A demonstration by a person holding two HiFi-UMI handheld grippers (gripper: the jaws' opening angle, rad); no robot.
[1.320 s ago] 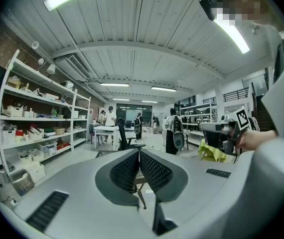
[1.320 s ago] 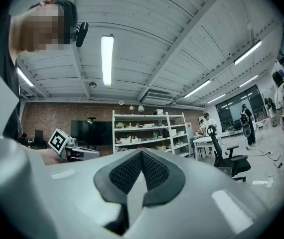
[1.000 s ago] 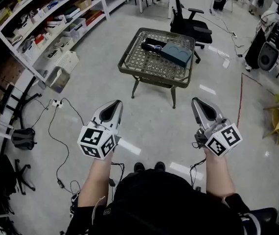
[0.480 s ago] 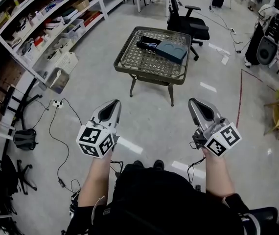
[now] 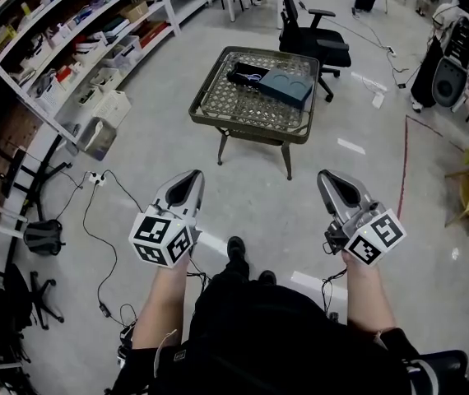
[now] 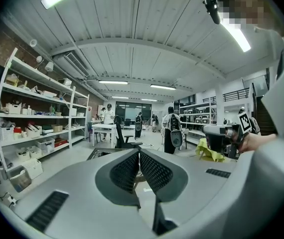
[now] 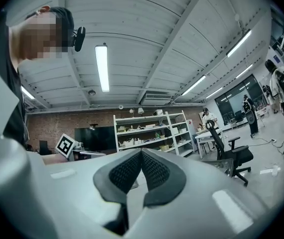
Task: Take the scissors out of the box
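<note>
**Entry: walk-up to the counter; extraction not yet begun.**

**Handling.** The left tongs [image 5: 191, 176] are carried fully closed on nothing. The right tongs [image 5: 327, 176] are the same, pads met and empty. Both are held well apart from the low counter of woven wicker on dark metal legs [image 5: 243, 107], so the step in hand is judged to be the approach.

The shallow black open box [image 5: 236, 70] is set toward the counter's far left corner. The scissors [image 5: 256, 77] are taken to lie inside it (only a small pale-blue glint is seen, too small to be made out surely).

The counter is best neared squarely, and one pair of tongs opened before the box is reached. The box may be steadied by the left tongs while the scissors are pinched near the pivot by the right tongs. They are then lifted straight up, clear of the box wall and of the slate-blue flat lid [image 5: 288, 89] lying just beside the box on the right.

**Count, left to right.**
- White metal shelving [image 5: 78, 62]: one run.
- Counter: one.
- Box: one.
- Scissors: one, presumed.
- Lid: one.
- Black swivel office chair [image 5: 317, 39]: one (beyond the counter).
- Tongs: two.
</note>
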